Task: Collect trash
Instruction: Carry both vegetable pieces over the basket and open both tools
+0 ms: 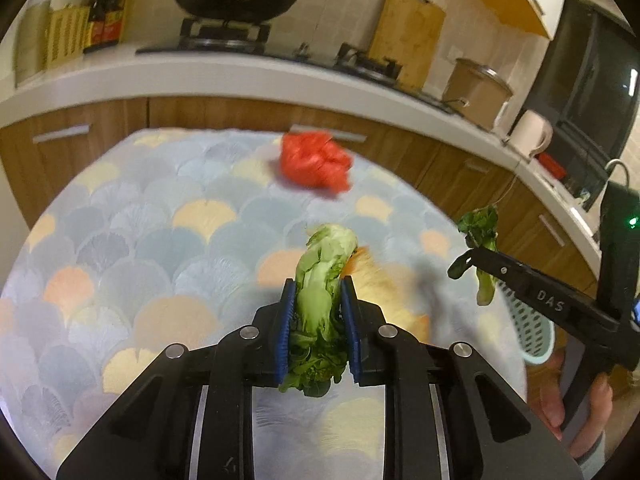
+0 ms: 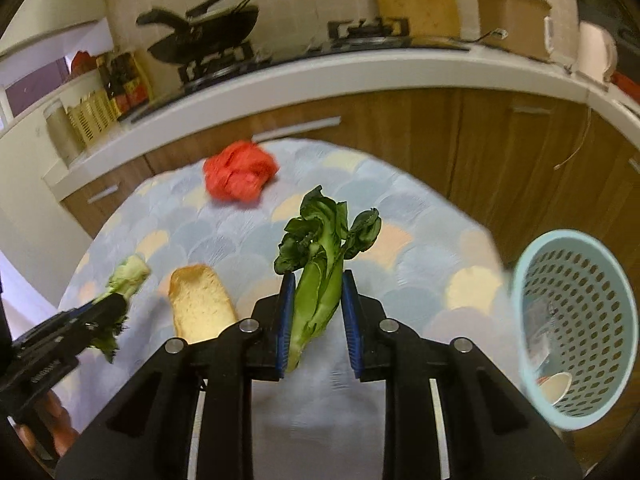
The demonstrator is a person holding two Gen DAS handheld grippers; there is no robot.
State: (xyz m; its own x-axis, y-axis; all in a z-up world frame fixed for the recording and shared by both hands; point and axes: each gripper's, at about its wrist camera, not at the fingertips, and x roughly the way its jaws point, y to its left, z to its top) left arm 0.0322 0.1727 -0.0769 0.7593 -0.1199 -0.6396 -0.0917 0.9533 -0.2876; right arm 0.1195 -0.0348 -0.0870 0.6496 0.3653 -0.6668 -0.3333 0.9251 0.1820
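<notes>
Two grippers are each loaded with a vegetable scrap above the table. The left gripper has its blue pads pressed against a pale green leafy stalk, held off the cloth. The right gripper grips a dark-leaved bok choy piece, leaves pointing away from the camera. A bread slice lies on the cloth between them. A crumpled red bag sits near the far edge. The light blue perforated basket is at the right, tilted, with items inside.

Pastel fan-scale tablecloth, red crumpled bag, pale-blue perforated basket, seemingly golden-crusted bread.
</notes>
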